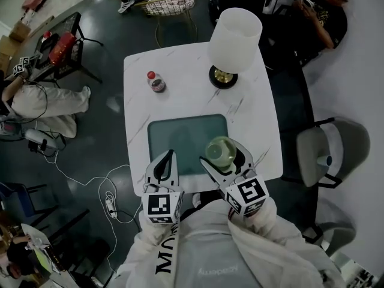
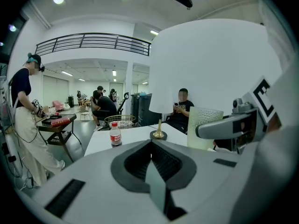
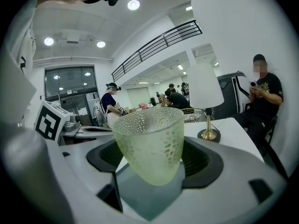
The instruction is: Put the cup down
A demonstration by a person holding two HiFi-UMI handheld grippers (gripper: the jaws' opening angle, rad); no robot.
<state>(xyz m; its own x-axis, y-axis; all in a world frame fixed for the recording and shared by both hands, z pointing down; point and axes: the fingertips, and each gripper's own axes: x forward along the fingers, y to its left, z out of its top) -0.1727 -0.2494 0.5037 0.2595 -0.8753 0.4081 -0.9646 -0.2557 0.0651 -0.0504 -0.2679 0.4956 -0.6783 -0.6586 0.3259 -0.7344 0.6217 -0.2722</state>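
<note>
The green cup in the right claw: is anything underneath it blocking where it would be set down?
Nothing visible. The cup, held by the right claw, is over a bare part of the mat; the bottle and lamp stand farther back.

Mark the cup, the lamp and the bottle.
cup (image 3: 149,143), right gripper view, dimpled side wall.
lamp (image 1: 235,38), head view, side of the shade.
bottle (image 1: 157,84), head view, body below the cap.
</note>
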